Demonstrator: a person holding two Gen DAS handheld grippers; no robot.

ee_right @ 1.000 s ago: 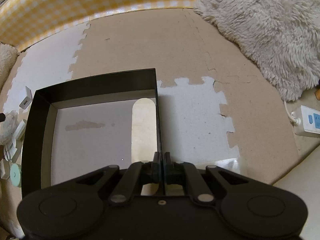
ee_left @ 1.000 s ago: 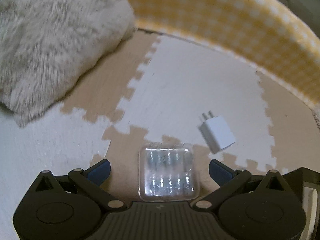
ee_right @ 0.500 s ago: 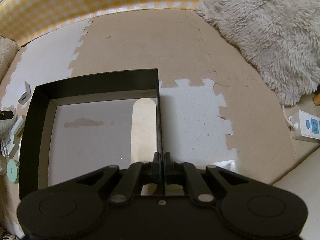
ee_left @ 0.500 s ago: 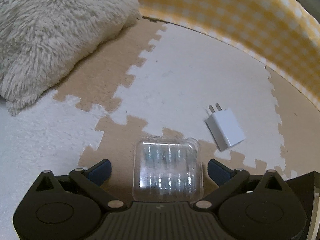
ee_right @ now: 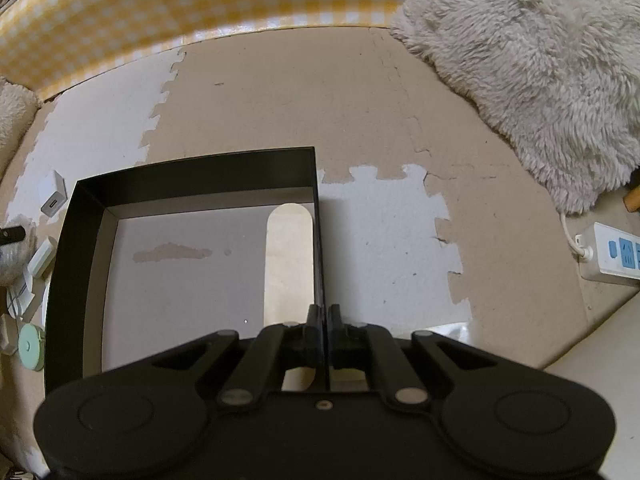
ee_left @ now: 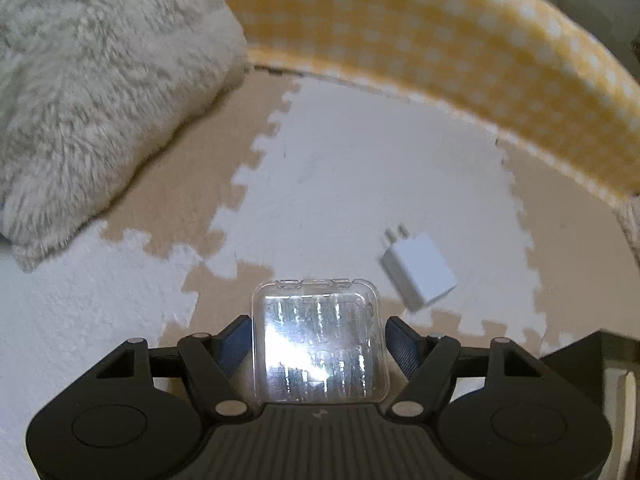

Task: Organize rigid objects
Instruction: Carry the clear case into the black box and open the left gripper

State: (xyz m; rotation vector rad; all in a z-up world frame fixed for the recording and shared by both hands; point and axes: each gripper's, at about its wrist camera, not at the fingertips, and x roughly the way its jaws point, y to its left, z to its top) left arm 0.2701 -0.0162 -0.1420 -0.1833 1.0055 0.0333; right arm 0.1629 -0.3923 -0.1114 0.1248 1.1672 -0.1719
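Your left gripper [ee_left: 318, 344] is a black plastic body with two round, disc-shaped housings low at either side, each bearing a shallow circular recess. Angled black link arms run inward from them, pinned with small silver rivets. Its fingers [ee_left: 235, 343] carry dark blue pads with a fine ribbed texture, and the centre plate between the discs is grooved with a tiny mark stamped in it. Your right gripper [ee_right: 321, 314] has the same black discs, links and silver rivets, with one small screw at centre; its fingers look all black.
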